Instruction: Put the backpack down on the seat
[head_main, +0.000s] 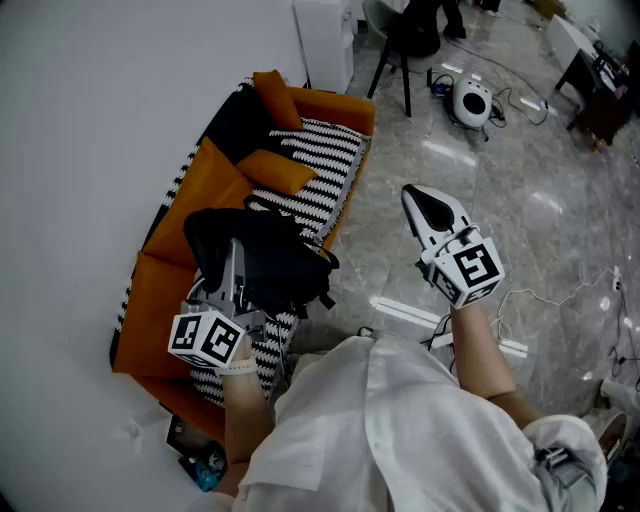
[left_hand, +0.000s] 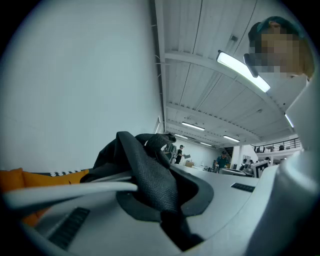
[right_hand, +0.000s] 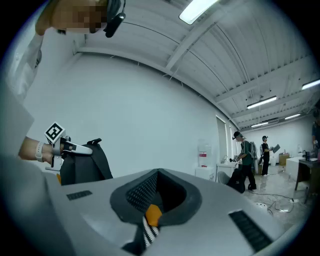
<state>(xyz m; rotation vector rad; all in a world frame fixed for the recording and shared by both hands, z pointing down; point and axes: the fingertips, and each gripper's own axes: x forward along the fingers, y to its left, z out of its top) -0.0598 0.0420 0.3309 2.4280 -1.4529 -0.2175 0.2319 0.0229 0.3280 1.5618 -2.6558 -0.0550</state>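
The black backpack (head_main: 262, 258) hangs just above the striped seat (head_main: 325, 160) of an orange sofa (head_main: 160, 290), at its near end. My left gripper (head_main: 236, 262) is shut on a woven strap (left_hand: 146, 172) at the bag's top; its tips are buried in the fabric. In the left gripper view the strap runs down between the closed jaws. My right gripper (head_main: 414, 197) is out over the grey floor, right of the sofa, shut and empty. In the right gripper view the backpack (right_hand: 82, 162) shows at far left.
Orange cushions (head_main: 272, 172) lie on the far half of the seat. A white unit (head_main: 325, 40) stands behind the sofa, beside chair legs (head_main: 395, 65). A round white device (head_main: 472, 100), cables and a white bar (head_main: 410, 312) lie on the floor. People (right_hand: 245, 160) stand far off.
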